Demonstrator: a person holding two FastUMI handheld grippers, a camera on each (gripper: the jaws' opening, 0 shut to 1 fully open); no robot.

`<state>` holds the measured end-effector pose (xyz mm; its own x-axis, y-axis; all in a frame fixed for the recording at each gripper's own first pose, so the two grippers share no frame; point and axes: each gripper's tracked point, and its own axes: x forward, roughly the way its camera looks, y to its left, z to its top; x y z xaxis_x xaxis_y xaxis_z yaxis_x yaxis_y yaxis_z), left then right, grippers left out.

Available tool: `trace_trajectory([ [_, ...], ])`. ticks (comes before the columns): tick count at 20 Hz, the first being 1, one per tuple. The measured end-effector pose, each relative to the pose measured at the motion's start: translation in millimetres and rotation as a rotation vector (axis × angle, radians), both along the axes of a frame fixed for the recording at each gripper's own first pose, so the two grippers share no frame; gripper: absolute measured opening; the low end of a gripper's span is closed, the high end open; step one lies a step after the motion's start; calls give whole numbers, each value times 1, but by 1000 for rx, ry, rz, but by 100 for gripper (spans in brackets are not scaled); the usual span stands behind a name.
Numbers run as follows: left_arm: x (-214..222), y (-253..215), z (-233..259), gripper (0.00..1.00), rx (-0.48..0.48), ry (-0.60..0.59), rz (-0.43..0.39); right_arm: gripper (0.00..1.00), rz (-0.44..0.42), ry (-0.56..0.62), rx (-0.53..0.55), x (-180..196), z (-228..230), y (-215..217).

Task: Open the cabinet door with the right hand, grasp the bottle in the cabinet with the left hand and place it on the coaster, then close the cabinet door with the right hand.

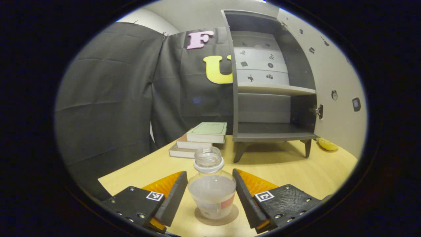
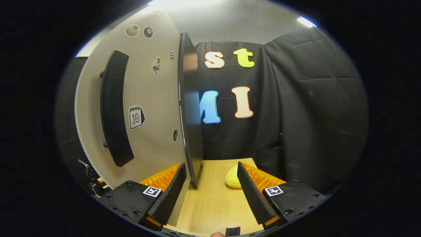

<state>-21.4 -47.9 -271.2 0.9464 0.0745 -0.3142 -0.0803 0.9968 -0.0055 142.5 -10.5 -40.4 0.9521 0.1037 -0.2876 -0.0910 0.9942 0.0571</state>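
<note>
The left claw (image 1: 210, 194) stands released, its fingers apart on either side of the bottle (image 1: 212, 194) and not pressing it; the bottle stands upright on the coaster (image 1: 230, 215), so the placing looks done. Beyond, at one o'clock, the cabinet (image 1: 273, 131) stands on the bench (image 1: 312, 171), its shelves bare. The right claw (image 2: 210, 189) is also released, and the door (image 2: 154, 98) edge, at eleven o'clock, rises just by its left finger, likely lined up to push the door shut.

A: Left gripper view: low over the table (image 1: 296, 174), facing the open cabinet (image 1: 273, 131) from mid-distance.

B: Right gripper view: close beside the cabinet door (image 2: 154, 108), looking along its outer face. Shared: door, table.
</note>
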Motion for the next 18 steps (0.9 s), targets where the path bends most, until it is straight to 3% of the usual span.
trace_trajectory([
  [7, 4, -8, 64, 82, 46, -48, -8, 98, 2, -27, 39, 1, 6, -11],
  [17, 12, -33, 225, 82, 32, -136, -45, 98, 41, -61, 73, 14, 31, -17],
  [18, 14, -34, 237, 82, 27, -149, -47, 93, 50, -59, 82, 15, 35, -13],
])
